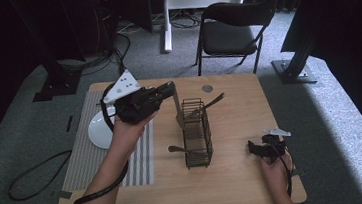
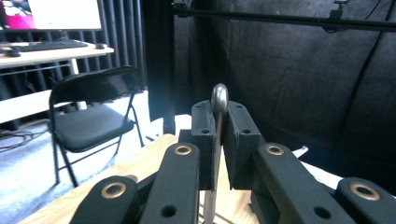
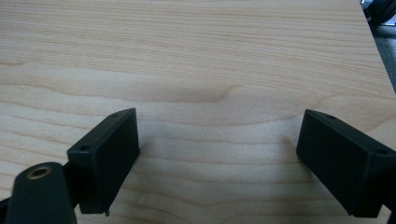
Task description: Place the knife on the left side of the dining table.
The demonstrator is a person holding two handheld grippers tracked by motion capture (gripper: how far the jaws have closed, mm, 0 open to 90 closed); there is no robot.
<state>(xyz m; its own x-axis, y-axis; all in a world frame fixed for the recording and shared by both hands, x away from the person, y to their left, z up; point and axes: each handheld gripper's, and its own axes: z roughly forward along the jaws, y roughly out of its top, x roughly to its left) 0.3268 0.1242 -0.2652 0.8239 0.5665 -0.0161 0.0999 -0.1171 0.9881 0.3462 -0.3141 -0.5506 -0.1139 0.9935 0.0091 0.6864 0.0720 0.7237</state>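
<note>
My left gripper (image 1: 171,87) is lifted above the table, level, its jaws shut on the rounded handle end of a metal utensil (image 1: 177,107). The utensil hangs down just left of a black wire basket (image 1: 198,153). In the left gripper view the handle tip (image 2: 219,95) pokes up between the pressed jaws of the left gripper (image 2: 219,112). The basket holds two more utensils: one (image 1: 210,103) leans out at the top right, another (image 1: 177,149) sticks out low on the left. My right gripper (image 1: 262,148) rests open near the table's front right; in its own view the right gripper (image 3: 217,154) has bare wood between its jaws.
A white plate (image 1: 96,132) lies on a striped placemat (image 1: 81,157) at the left, partly under my left hand. A small grey disc (image 1: 207,88) sits near the table's far edge. A folding chair (image 1: 230,32) stands beyond the table (image 1: 236,177).
</note>
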